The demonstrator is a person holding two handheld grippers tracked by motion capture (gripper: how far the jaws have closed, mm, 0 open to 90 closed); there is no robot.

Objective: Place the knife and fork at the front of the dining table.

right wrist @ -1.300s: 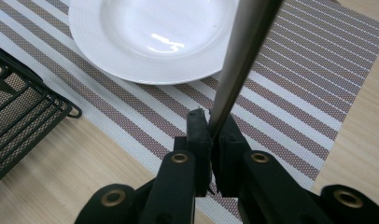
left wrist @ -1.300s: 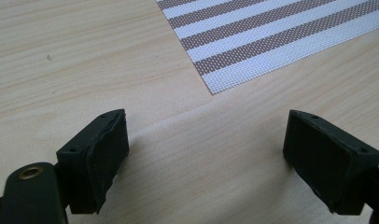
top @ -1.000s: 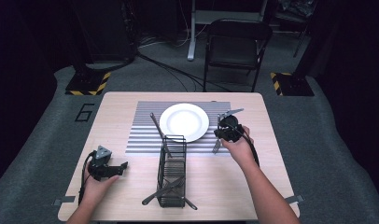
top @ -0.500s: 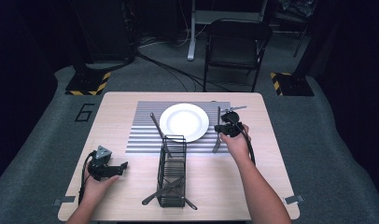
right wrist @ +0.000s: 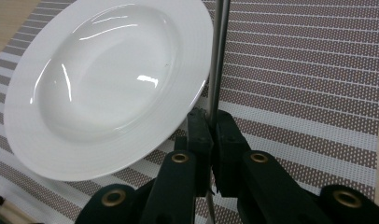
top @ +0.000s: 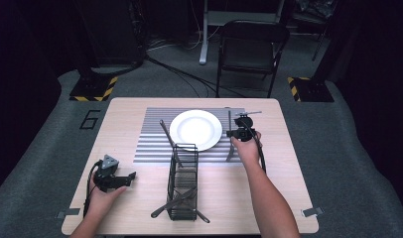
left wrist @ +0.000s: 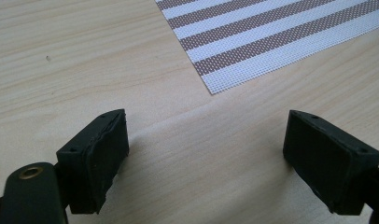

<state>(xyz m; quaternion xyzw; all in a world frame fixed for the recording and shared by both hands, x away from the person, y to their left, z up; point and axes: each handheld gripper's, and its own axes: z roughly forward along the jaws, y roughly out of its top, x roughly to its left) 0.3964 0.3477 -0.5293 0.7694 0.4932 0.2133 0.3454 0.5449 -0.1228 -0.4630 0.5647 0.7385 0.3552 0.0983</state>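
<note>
My right gripper (top: 238, 133) (right wrist: 212, 122) is shut on the slim handle of a metal utensil (right wrist: 219, 56) (top: 229, 120). It holds the utensil just off the right rim of the white plate (top: 195, 130) (right wrist: 108, 79), low over the striped placemat (top: 152, 146) (right wrist: 309, 70). The handle runs away from the jaws alongside the plate. My left gripper (top: 121, 179) (left wrist: 206, 158) rests open on the bare wood at the near left. Nothing lies between its pads, and a corner of the placemat (left wrist: 271, 37) lies ahead of them.
A black wire basket (top: 183, 181) stands in the near middle of the table with several utensils in it. One long utensil (top: 167, 136) leans out toward the plate. Another utensil (top: 249, 113) lies at the mat's far right corner. A folding chair (top: 251, 44) stands beyond the table.
My right gripper has sunk and shifted slightly toward the far side with the utensil, which now lies closer along the plate's right rim. The left gripper has not moved.
</note>
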